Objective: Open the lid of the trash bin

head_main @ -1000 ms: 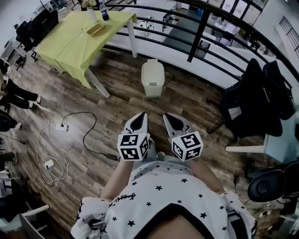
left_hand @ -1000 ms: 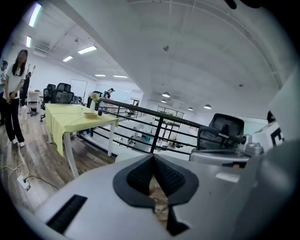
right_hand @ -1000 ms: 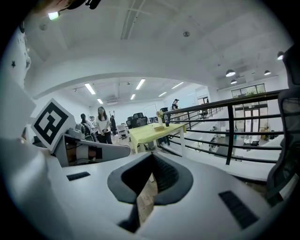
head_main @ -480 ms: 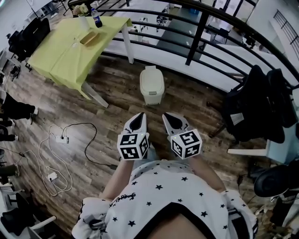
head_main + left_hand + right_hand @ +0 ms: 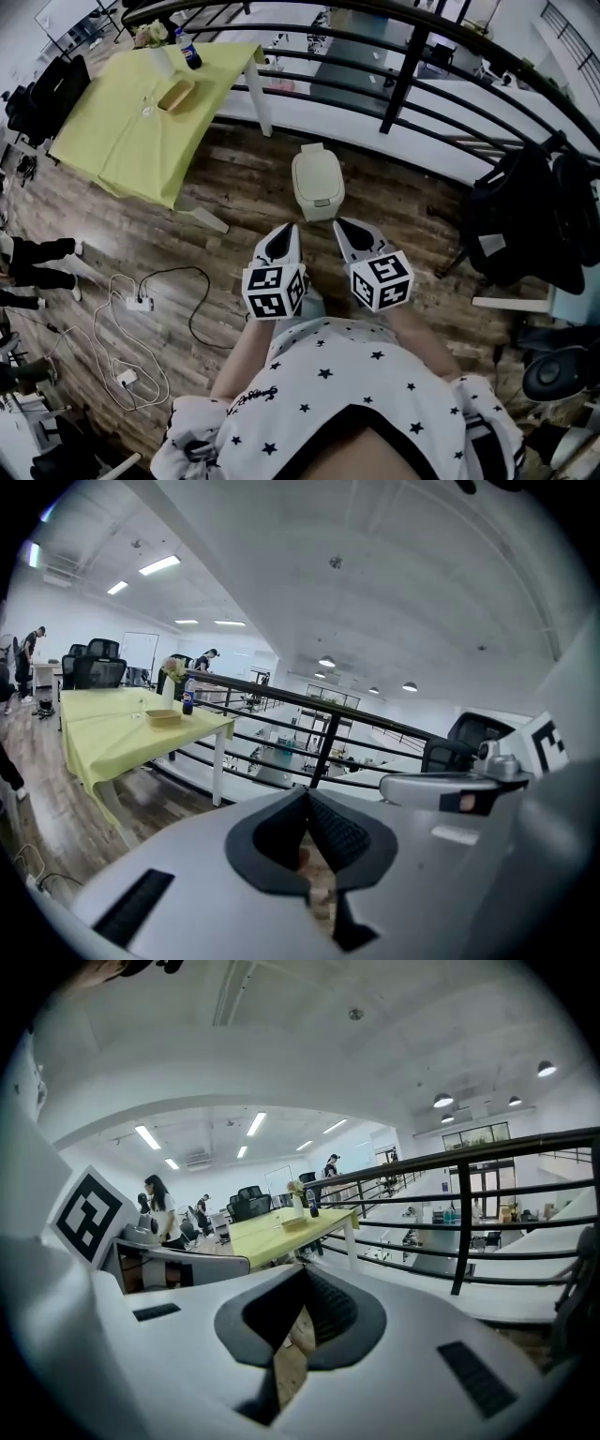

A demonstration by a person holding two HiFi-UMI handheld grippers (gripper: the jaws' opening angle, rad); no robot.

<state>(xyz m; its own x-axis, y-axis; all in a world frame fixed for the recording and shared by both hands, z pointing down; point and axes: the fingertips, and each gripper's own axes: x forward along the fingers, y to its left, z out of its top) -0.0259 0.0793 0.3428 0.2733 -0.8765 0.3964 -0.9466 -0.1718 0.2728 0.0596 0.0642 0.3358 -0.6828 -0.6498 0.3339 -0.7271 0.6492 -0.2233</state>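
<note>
The trash bin (image 5: 318, 184) is cream-coloured with a rounded lid that lies closed. It stands on the wood floor near the railing, just ahead of both grippers in the head view. My left gripper (image 5: 281, 232) and right gripper (image 5: 344, 226) are held side by side at waist height, pointing toward the bin and short of it. Both are shut with nothing between the jaws. In the left gripper view the left gripper (image 5: 305, 795) shows its pads meeting at the tip. The right gripper (image 5: 302, 1275) looks the same in its own view. Neither gripper view shows the bin.
A table with a yellow-green cloth (image 5: 131, 131) stands at the left, carrying a bottle (image 5: 187, 53) and a small tray (image 5: 175, 94). A black railing (image 5: 412, 58) runs behind the bin. Cables and a power strip (image 5: 139, 303) lie on the floor. A black chair with clothes (image 5: 525, 220) stands at the right.
The view has moved forward, so the bin now sits closer to the gripper tips. Both grippers stay shut and side by side.
</note>
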